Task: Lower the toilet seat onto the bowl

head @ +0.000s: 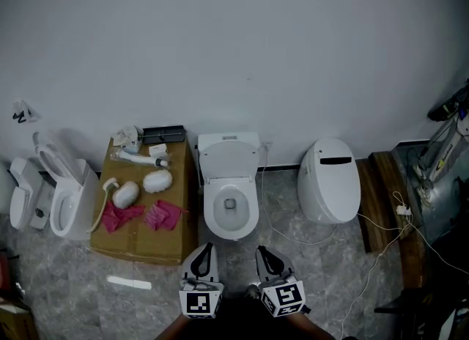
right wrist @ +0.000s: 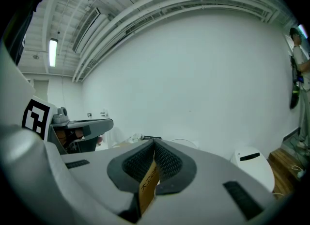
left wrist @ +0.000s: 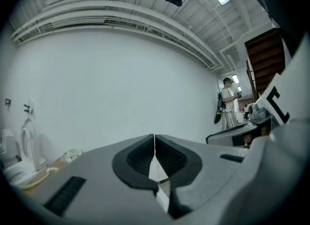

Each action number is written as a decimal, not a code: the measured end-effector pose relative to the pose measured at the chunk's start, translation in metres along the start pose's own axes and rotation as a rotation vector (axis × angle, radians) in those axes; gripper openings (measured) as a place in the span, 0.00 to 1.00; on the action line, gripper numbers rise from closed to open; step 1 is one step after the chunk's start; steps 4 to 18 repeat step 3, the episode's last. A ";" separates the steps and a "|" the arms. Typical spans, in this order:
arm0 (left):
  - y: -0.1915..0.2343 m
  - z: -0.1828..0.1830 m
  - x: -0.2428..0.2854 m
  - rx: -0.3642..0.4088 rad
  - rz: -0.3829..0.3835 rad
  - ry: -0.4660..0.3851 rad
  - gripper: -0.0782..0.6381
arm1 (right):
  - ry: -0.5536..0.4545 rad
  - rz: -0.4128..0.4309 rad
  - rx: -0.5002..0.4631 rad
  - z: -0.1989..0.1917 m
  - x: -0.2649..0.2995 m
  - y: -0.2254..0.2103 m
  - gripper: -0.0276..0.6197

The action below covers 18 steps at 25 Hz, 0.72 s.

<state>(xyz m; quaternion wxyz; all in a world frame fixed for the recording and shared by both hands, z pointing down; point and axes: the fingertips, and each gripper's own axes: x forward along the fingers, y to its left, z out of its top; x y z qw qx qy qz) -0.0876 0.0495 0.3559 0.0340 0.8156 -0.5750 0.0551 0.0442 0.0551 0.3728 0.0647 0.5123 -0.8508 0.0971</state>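
Both tongs are closed. The left gripper [left wrist: 154, 145] has its ribbed pads meeting along a thin seam, with nothing between them. The right gripper [right wrist: 154, 147] is pressed together the same way. A thin tan printed strip [right wrist: 147, 185] shows in the slit under its pads, and I cannot tell whether it is pinched there or simply fixed to the tool. In the head view the two sit side by side at the near edge, aimed almost level at the middle toilet and well short of touching it. This reads as a ready stance ahead of the reach, so the lowering looks not yet begun.

The toilet seat [head: 229, 164] stands raised at the far side of the bowl [head: 251, 221], leaning back toward the tank [head: 229, 141], which leaves the bowl open from above. Upright on its hinge, it probably needs a closed tip hooked or pushed at its top edge to bring it toward the near side. A guided descent would then keep it from slamming.

Bare grey floor [head: 322, 272] lies between the tongs and the bowl's near rim, so the approach is free. On the left a cardboard box [head: 132, 237] sits just beside the bowl, carrying pink gloves [head: 163, 214] and white fittings, so the left gripper has little side room. On the right a closed toilet [head: 330, 181] stands apart, which leaves the right gripper a wider lane.
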 end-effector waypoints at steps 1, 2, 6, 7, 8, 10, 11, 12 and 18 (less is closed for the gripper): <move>0.000 0.001 0.001 0.003 -0.005 -0.005 0.13 | 0.000 0.000 -0.001 0.000 0.001 0.000 0.09; 0.000 0.002 0.002 0.006 -0.010 -0.016 0.13 | 0.001 0.001 -0.002 0.000 0.002 0.000 0.09; 0.001 0.003 0.003 0.008 -0.014 -0.030 0.13 | 0.001 0.001 -0.002 0.001 0.003 0.000 0.09; 0.001 0.003 0.003 0.008 -0.014 -0.030 0.13 | 0.001 0.001 -0.002 0.001 0.003 0.000 0.09; 0.001 0.003 0.003 0.008 -0.014 -0.030 0.13 | 0.001 0.001 -0.002 0.001 0.003 0.000 0.09; 0.001 0.003 0.003 0.008 -0.014 -0.030 0.13 | 0.001 0.001 -0.002 0.001 0.003 0.000 0.09; 0.001 0.003 0.003 0.008 -0.014 -0.030 0.13 | 0.001 0.001 -0.002 0.001 0.003 0.000 0.09; 0.001 0.003 0.003 0.008 -0.014 -0.030 0.13 | 0.001 0.001 -0.002 0.001 0.003 0.000 0.09; 0.001 0.003 0.003 0.008 -0.014 -0.030 0.13 | 0.001 0.001 -0.002 0.001 0.003 0.000 0.09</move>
